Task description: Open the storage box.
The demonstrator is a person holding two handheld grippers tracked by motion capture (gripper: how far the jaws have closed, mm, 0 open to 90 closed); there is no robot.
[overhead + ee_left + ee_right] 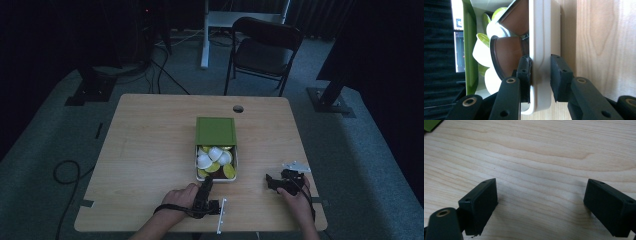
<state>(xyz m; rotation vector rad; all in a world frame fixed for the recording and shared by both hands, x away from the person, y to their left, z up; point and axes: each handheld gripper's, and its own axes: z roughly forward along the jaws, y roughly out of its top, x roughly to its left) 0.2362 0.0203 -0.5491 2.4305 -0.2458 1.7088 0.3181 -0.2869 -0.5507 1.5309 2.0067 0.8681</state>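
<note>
Left gripper clamped on the near wall of the white tray, mid-table and filled with capsules; right gripper released, jaws wide over bare table.

Box is white with a flat green lid, stuffed with brown cups, white lids and lime-yellow ones. Both claws are plain black, and the table is pale wood with wavy grain.
</note>
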